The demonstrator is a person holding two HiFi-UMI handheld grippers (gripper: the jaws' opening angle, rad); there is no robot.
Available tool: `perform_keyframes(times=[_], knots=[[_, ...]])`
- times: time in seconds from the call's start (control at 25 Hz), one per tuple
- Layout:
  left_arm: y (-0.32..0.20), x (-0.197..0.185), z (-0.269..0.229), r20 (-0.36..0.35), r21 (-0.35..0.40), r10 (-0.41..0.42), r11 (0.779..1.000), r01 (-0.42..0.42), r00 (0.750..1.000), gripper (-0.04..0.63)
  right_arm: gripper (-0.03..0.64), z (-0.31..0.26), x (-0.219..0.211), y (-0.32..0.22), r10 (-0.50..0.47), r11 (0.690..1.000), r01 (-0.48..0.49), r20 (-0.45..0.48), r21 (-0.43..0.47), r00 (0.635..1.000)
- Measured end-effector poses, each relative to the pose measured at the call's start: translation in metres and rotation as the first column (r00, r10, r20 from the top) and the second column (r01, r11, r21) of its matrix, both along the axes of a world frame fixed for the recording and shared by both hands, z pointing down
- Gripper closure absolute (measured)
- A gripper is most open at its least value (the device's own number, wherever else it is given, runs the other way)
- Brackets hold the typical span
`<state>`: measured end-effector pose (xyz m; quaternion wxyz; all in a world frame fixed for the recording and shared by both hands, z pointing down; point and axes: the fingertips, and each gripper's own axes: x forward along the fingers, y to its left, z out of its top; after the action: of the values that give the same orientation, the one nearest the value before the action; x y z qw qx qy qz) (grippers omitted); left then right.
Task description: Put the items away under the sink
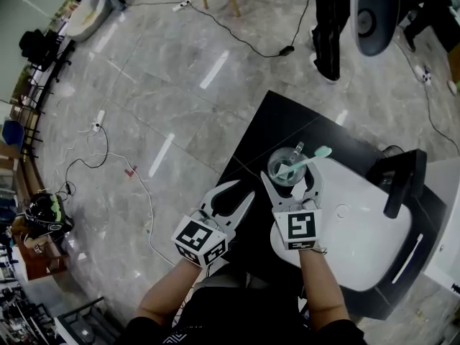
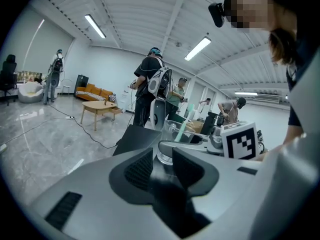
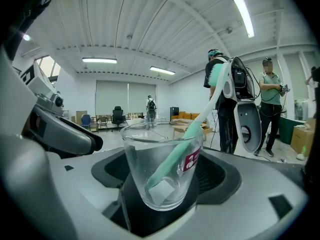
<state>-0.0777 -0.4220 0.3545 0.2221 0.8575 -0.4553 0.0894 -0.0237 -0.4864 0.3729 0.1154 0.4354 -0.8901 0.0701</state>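
Between the parted jaws of the right gripper [image 3: 165, 186] a glass [image 3: 160, 154] is stood upright, seemingly unpressed; its toothbrush [image 3: 187, 139] is leaned up, away and rightward. The left gripper [image 2: 162, 165] is held open, empty. The sink [image 1: 359, 254], right of both, is shown only in the head view.

Clear glass cup [image 3: 145, 154] with a red-and-white label; mint-green toothbrush [image 3: 181, 150]. White sink basin [image 1: 374, 243], black counter [image 1: 266, 131], black faucet [image 1: 402, 185] at right of frame. Grey marbled floor [image 1: 158, 85], upper left. Light-grey left gripper [image 1: 243, 190] and right gripper [image 1: 291, 175], black pads, black-and-white square markers.
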Motion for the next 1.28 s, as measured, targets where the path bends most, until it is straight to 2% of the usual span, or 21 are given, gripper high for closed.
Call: perform_keyframes(times=[0.6,0.92,1.28], knots=[[0.013,0.000,0.009,-0.003,-0.028,-0.006,1.000,0.006,1.000,0.483,0.278,0.004,-0.003,-0.003,-0.040,0.999,0.041,-0.018,0.031,0.999],[0.011,-0.001,0.006,-0.009,-0.016,0.002,1.000,-0.003,1.000,0.491,0.278,0.003,-0.003,-0.001,-0.018,0.999,0.019,-0.031,0.047,0.999],[0.014,0.004,0.001,-0.023,-0.003,0.003,1.000,-0.003,1.000,0.496,0.278,-0.014,0.009,0.008,-0.013,0.996,0.012,0.009,0.091,1.000]])
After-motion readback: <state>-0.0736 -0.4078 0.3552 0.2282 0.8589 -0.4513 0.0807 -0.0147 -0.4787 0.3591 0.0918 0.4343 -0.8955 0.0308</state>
